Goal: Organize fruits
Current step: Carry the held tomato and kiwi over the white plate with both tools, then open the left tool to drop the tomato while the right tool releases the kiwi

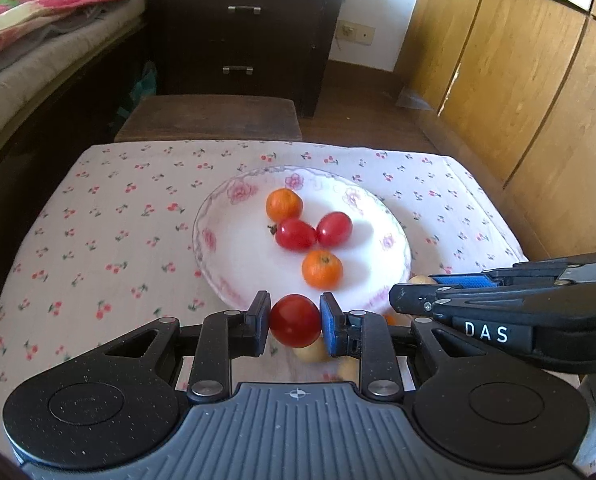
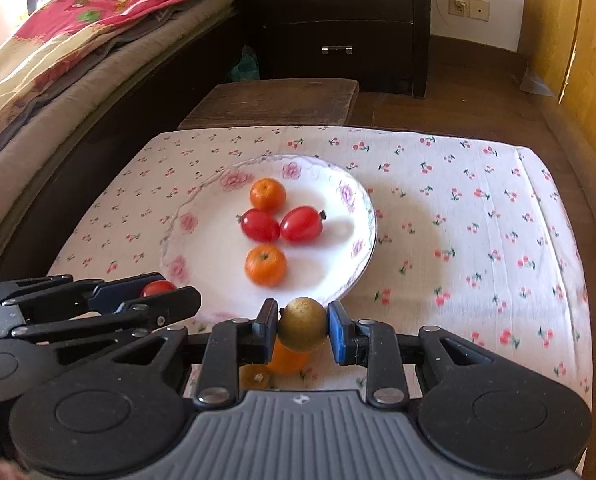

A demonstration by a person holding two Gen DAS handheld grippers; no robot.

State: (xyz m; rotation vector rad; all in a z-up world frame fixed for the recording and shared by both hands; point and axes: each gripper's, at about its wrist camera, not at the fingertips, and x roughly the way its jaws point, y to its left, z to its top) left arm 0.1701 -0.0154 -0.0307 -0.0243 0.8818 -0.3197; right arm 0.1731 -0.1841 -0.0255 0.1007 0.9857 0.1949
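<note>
A white floral plate [image 1: 234, 256] [image 2: 202, 248] sits on the cherry-print cloth and holds two oranges [image 1: 284, 204] [image 2: 266, 265] and two red tomatoes [image 1: 296, 234] [image 2: 301, 224]. My left gripper [image 1: 295, 320] is shut on a red tomato [image 1: 295, 321] just in front of the plate's near rim; it shows from the side in the right wrist view [image 2: 154, 294]. My right gripper [image 2: 303, 325] is shut on a yellow-brown round fruit [image 2: 303, 324] at the plate's near edge; it shows in the left wrist view [image 1: 418, 292]. Loose fruits lie below both grippers: pale ones [image 1: 310, 354] and orange ones [image 2: 288, 360].
The cherry-print cloth [image 2: 478, 240] covers a low table. A dark wooden stool [image 1: 210, 118] stands behind it, a dark nightstand [image 1: 242, 32] further back, a bed [image 2: 58, 80] to the left and wooden cabinet doors [image 1: 518, 80] to the right.
</note>
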